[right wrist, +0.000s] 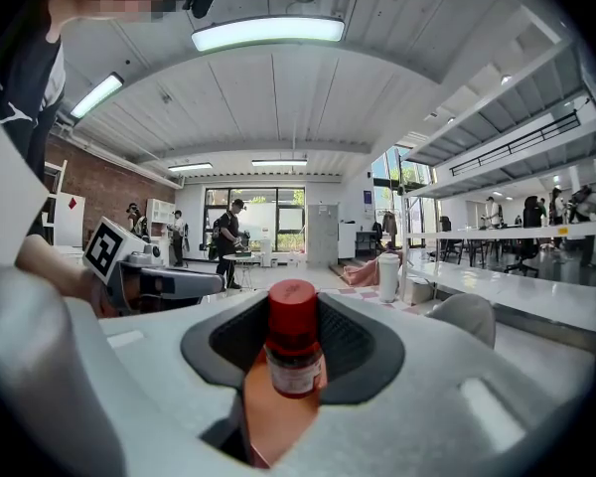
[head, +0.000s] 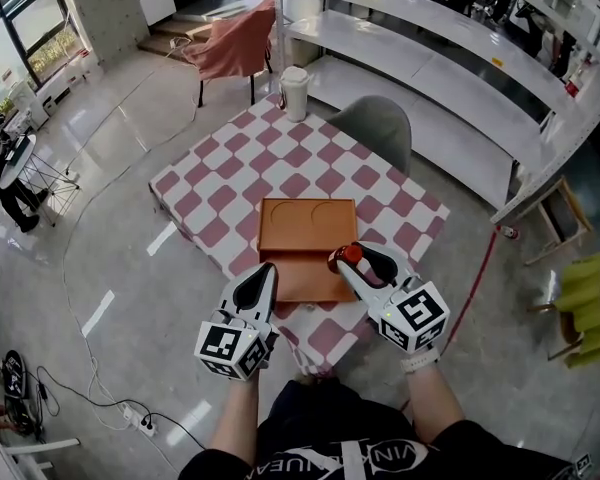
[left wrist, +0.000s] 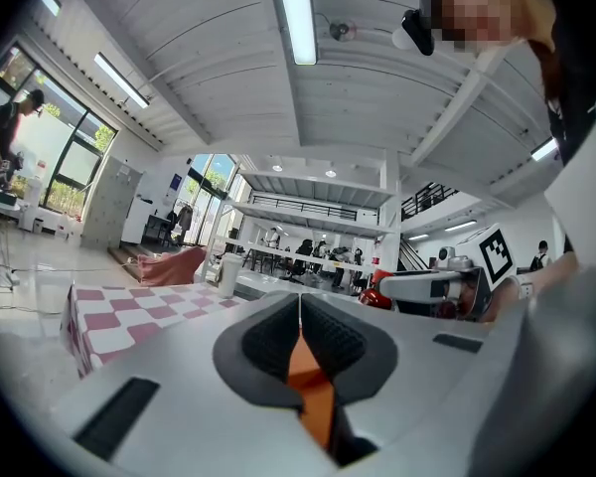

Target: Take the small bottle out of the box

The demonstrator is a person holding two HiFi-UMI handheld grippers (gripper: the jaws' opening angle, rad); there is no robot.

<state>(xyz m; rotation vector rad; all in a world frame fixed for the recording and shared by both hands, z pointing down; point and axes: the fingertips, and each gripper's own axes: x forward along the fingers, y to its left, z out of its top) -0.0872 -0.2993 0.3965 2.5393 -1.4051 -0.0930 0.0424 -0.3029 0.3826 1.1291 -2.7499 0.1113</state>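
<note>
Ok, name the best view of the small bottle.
The right gripper view: the small bottle stands close up between the jaws, label clear. The head view shows only its red cap; the left gripper view, a red sliver.

Beyond the right hand-held gripper (head: 350, 256) stands a bench under red-and-white checked cloth (head: 310, 158), then a grey round-backed chair (head: 375, 128) and long white metal shelving (head: 430, 60). Glossy pale tiled floor (head: 130, 218) and tall windows (head: 30, 26) lie left of the left hand-held gripper (head: 268, 268). White ceiling strip lights (left wrist: 296, 13) glow overhead.
</note>
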